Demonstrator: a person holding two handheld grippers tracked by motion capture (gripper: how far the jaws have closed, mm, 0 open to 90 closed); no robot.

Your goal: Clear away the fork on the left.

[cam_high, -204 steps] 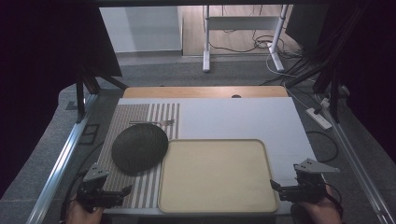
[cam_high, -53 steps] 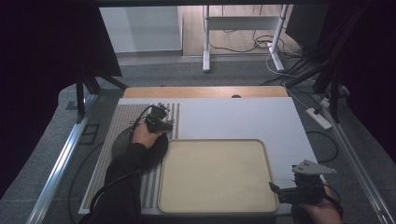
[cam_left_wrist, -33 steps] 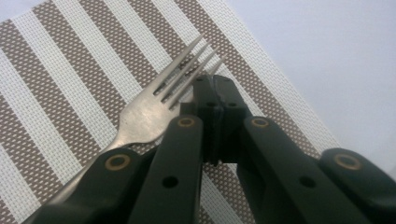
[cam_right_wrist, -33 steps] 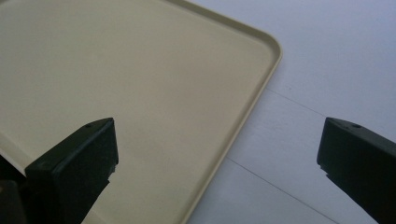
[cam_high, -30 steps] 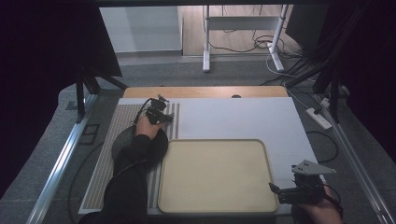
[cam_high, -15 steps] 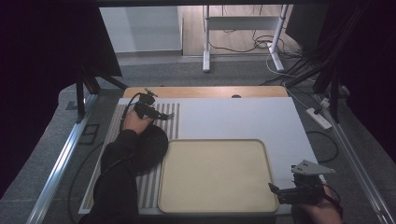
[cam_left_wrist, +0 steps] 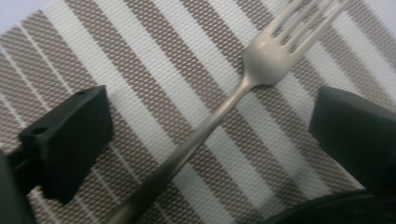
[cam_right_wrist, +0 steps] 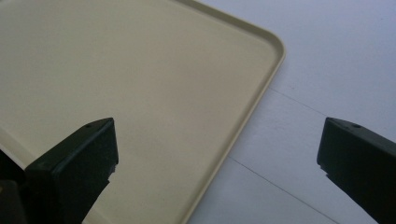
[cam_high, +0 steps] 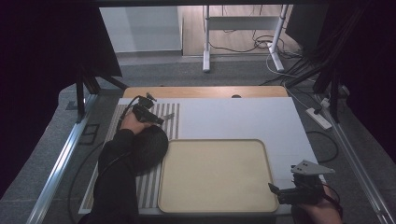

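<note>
A silver fork (cam_left_wrist: 219, 112) lies on a brown-and-white striped placemat (cam_left_wrist: 154, 84); the tray (cam_high: 215, 177) is cream.

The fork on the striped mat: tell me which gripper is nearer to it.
Left. The left gripper straddles the fork, jaws open on either side of its handle. The right gripper sits at the tray's near right corner, far off.

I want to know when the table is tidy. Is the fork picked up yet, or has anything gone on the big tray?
Not yet. Nothing looks done: the beige tray is bare. In hand: the left gripper has its jaws open on either side of the fork, which lies flat on the striped mat beside the dark plate. Left: closing on the fork and lifting it. The right gripper waits open at the tray's corner.
</note>
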